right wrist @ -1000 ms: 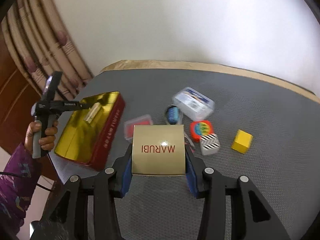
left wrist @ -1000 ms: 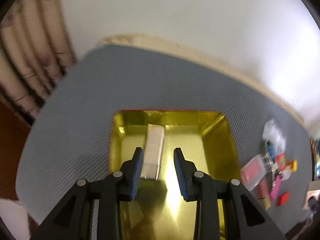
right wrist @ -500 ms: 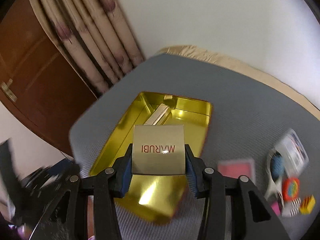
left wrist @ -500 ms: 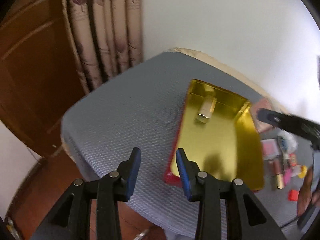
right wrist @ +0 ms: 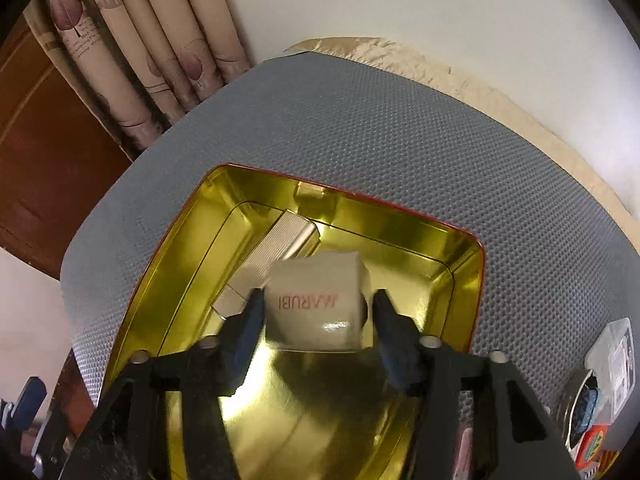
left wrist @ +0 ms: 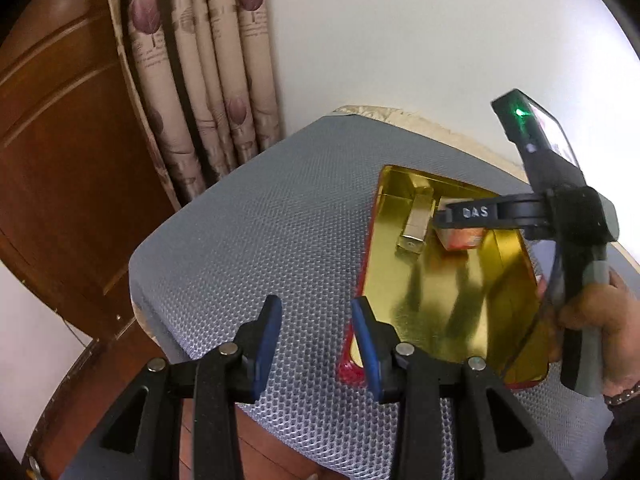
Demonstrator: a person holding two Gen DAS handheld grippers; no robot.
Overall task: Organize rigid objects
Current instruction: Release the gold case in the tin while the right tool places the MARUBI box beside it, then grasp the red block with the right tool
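A: In the left wrist view, what was the left gripper (left wrist: 316, 320) doing?

B: Nothing was in it. Its blue fingers (left wrist: 266, 332) were spread, hanging over the grey mesh-covered worktop (left wrist: 256, 240) just beside the near corner of the gold tin (left wrist: 452, 304). I judged it was parked there to leave the tin free for the other hand

A: And what did the tin hold in that view?

B: A ribbed silver bar (left wrist: 418, 220) lay near the far end. Just beside it the right gripper (left wrist: 460, 216) reached in with a box, whose reddish underside was all that showed. The person's hand (left wrist: 596, 320) gripped the handle at the tin's right edge

A: What about the right wrist view?

B: The right gripper (right wrist: 318, 314) was low inside the gold tin (right wrist: 460, 256), fingers (right wrist: 250, 320) either side of the cream MARUBI box (right wrist: 316, 300). A sliver of gap showed at each side, so I could not tell whether they were pinching it or had just let go. The box sat next to the ribbed silver bar (right wrist: 280, 248), probably to pack the items side by side

A: Anything outside the tin?

B: A clear plastic case (right wrist: 614, 356) and small colourful bits at the right edge, not yet sorted
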